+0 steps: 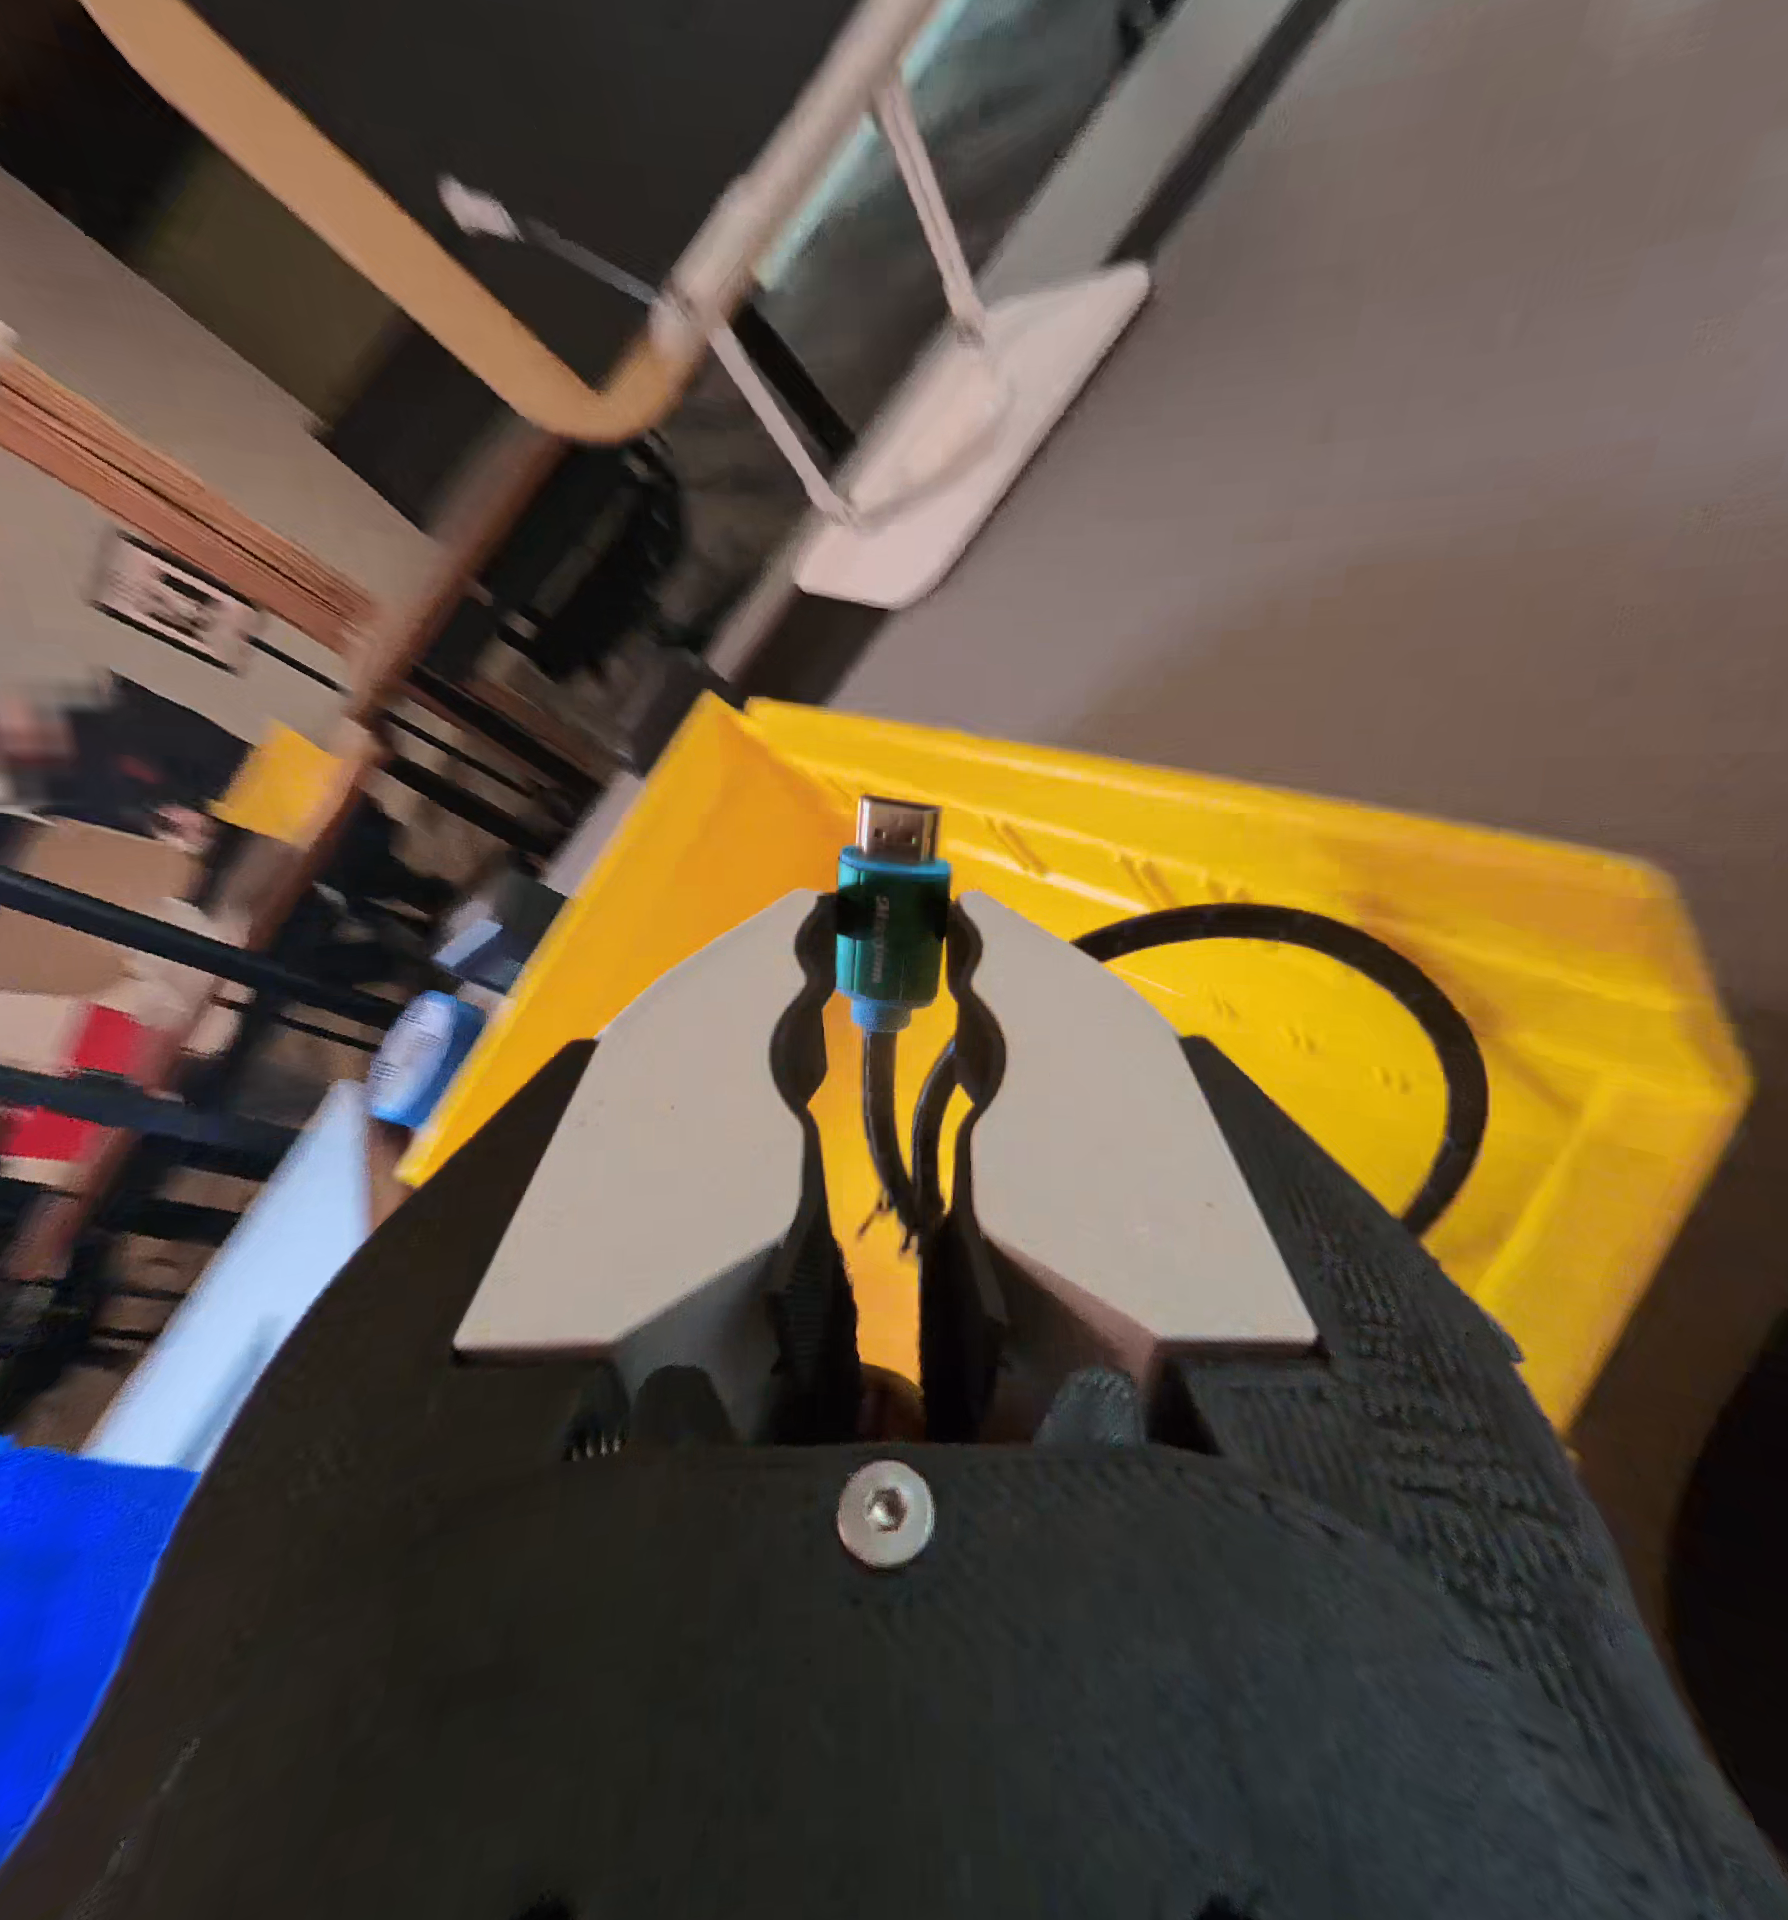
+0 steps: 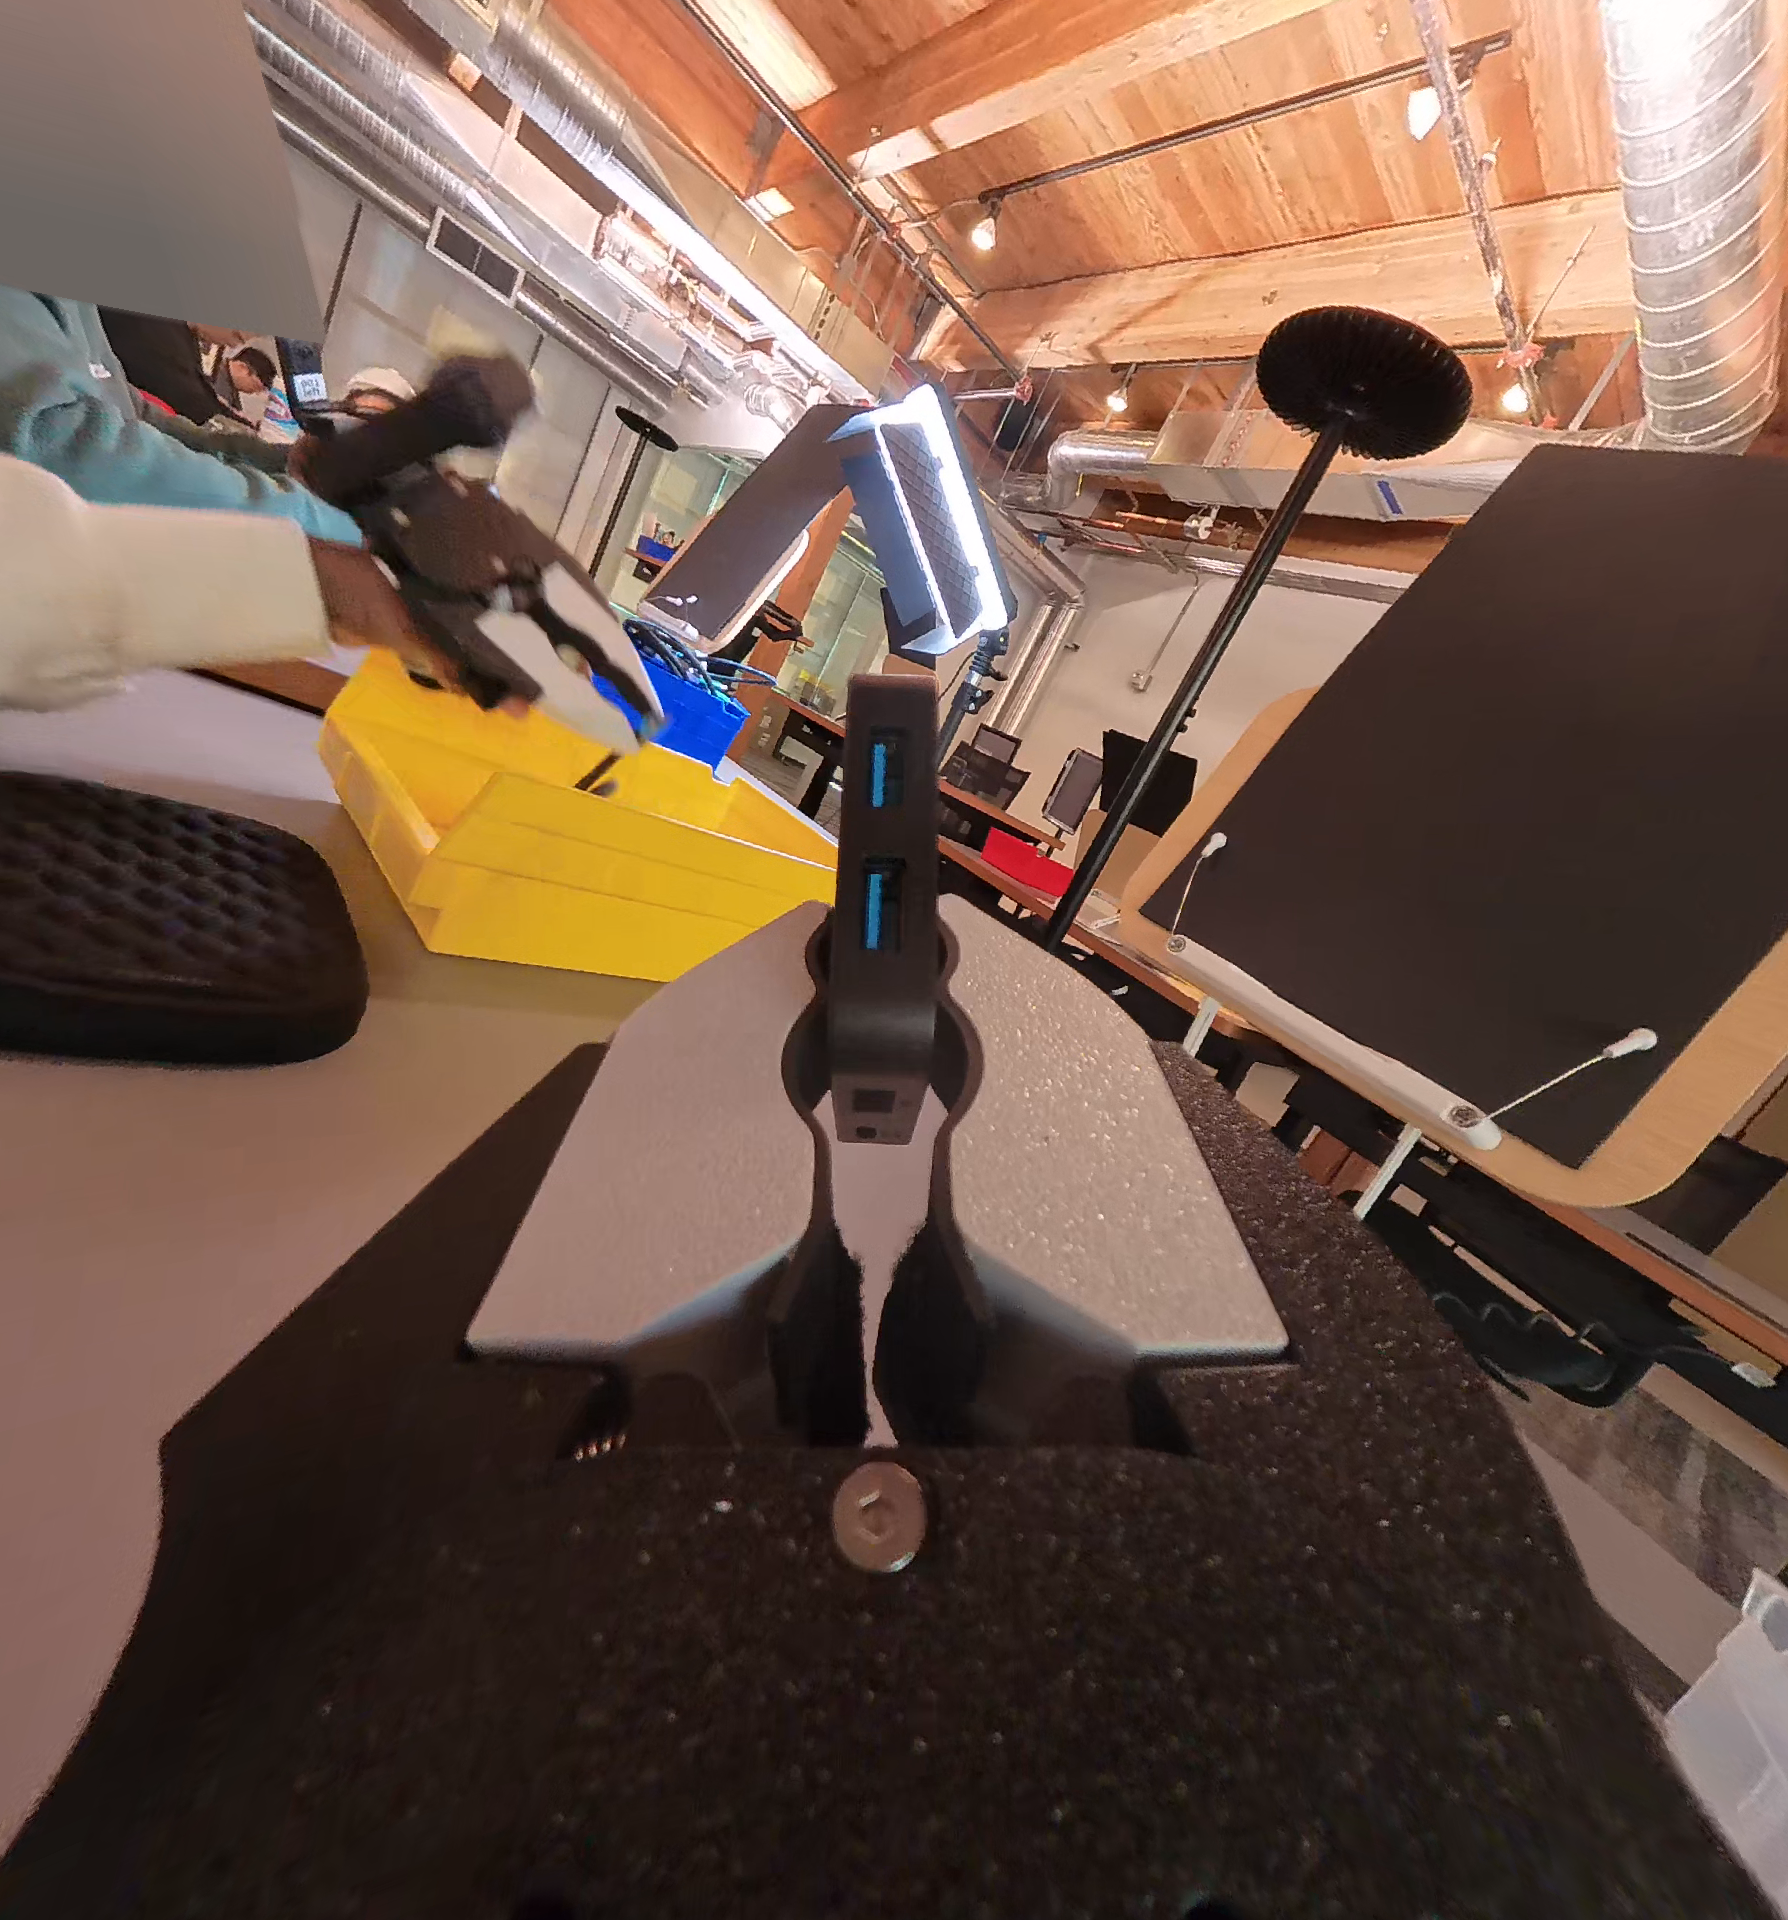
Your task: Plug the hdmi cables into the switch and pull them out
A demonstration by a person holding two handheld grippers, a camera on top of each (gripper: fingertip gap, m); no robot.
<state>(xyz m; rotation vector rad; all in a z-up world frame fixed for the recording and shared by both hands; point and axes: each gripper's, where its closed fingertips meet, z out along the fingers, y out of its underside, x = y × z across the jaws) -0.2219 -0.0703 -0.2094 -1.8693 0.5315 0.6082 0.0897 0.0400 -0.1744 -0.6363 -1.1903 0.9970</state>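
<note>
The left gripper pinches an HDMI plug by its teal body, w/ the metal tip pointing up and forward, free of the fingers. Its black cable goes down between the fingers and makes a loop inside the yellow bin under it. The left wrist view is blurred at the edges, so I judge this gripper is moving.

The right gripper is closed on the switch, a narrow dark box held upright. 2 blue ports are on the side that faces the camera, 1 above the other, and both look empty. Small openings are on its near end too, but I cannot tell which kind they are.

In the right wrist view the left gripper is far left, above the yellow bins on the grey table, well apart from the switch. A black mesh pad lies on the table at near left.

Progress, as I judge it: early. 1 plug is picked and the switch is lifted, but nothing is plugged in yet. Left to do: bring the plug to the switch, align it w/ the matching port, push in, then pull out, and repeat for other cables. I see only 1 cable here.
</note>
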